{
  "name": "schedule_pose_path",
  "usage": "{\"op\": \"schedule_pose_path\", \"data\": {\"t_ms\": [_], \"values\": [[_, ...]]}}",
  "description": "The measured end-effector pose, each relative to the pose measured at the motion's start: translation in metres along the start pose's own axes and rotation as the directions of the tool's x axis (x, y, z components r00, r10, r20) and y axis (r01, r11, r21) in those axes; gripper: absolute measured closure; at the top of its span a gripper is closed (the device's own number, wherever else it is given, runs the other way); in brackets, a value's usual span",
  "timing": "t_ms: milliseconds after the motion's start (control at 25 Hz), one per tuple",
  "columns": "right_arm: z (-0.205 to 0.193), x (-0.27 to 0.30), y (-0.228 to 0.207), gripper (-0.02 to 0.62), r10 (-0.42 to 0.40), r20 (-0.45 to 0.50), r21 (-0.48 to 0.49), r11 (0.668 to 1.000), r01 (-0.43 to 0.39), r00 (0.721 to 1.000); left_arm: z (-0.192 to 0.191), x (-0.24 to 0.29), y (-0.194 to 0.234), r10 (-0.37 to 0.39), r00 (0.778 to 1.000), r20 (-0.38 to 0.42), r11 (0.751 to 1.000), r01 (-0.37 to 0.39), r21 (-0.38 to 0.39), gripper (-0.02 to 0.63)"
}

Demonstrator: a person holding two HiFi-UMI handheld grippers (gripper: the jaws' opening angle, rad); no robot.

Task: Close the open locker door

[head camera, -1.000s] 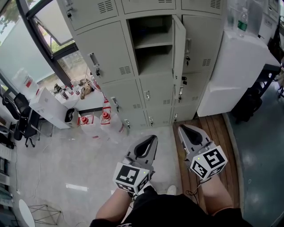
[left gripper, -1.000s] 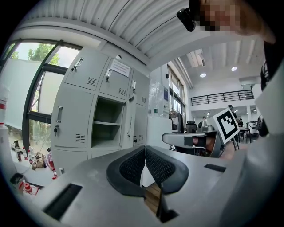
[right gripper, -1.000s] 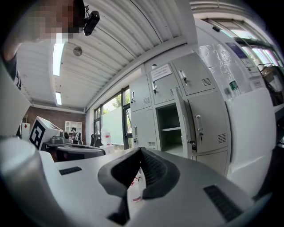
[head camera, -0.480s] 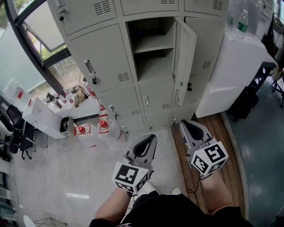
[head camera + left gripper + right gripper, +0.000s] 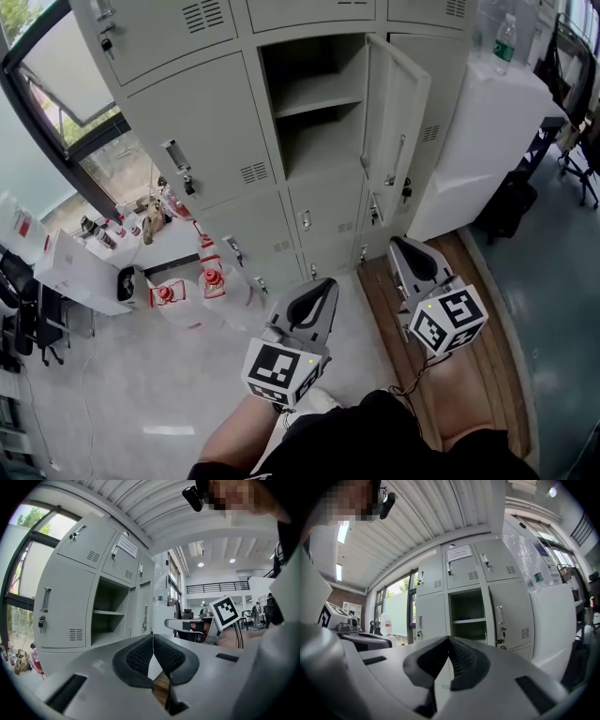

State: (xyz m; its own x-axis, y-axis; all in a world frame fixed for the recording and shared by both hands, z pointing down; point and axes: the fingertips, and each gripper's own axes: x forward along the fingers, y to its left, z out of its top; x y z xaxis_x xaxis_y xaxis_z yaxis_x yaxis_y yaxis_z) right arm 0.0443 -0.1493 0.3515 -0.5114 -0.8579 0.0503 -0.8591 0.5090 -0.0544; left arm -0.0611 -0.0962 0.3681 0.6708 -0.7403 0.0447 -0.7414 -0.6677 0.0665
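A bank of grey lockers point(image 5: 197, 141) fills the top of the head view. One compartment point(image 5: 314, 103) stands open, with a shelf inside. Its door point(image 5: 392, 103) is swung out at the compartment's right side. Both grippers hang low in front of me, well short of the lockers and touching nothing. My left gripper point(image 5: 327, 281) is shut and empty, pointing at the lower lockers. My right gripper point(image 5: 397, 242) is shut and empty too, just below the open door. The left gripper point(image 5: 153, 635) looks at the open compartment point(image 5: 110, 616); the right gripper point(image 5: 449, 638) also faces the compartment point(image 5: 466, 613).
A tall white cabinet point(image 5: 487, 141) with a water bottle point(image 5: 503, 42) on top stands right of the lockers. Wooden floor boards point(image 5: 473, 281) lie under my right side. Red-capped bottles point(image 5: 187, 281) and a white box point(image 5: 75, 267) crowd the floor at the left, under a window.
The lockers have drawn nearer and shifted down and left in the head view, so the open door looks wider. Both grippers stay shut in the same low position.
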Motion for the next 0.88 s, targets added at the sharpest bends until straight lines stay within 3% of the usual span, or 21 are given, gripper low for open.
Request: {"op": "schedule_pose_path", "data": {"t_ms": [240, 880], "values": [[0.004, 0.013, -0.023, 0.541, -0.038, -0.005, -0.003, 0.999, 0.038, 0.999, 0.001, 0.013, 0.013, -0.006, 1.0, -0.006, 1.0, 0.006, -0.003, 0.589], [0.015, 0.055, -0.109, 0.54, -0.038, 0.001, -0.003, 0.999, 0.039, 0.999, 0.009, 0.085, 0.026, 0.058, 0.998, -0.009, 0.998, -0.058, 0.002, 0.589]]}}
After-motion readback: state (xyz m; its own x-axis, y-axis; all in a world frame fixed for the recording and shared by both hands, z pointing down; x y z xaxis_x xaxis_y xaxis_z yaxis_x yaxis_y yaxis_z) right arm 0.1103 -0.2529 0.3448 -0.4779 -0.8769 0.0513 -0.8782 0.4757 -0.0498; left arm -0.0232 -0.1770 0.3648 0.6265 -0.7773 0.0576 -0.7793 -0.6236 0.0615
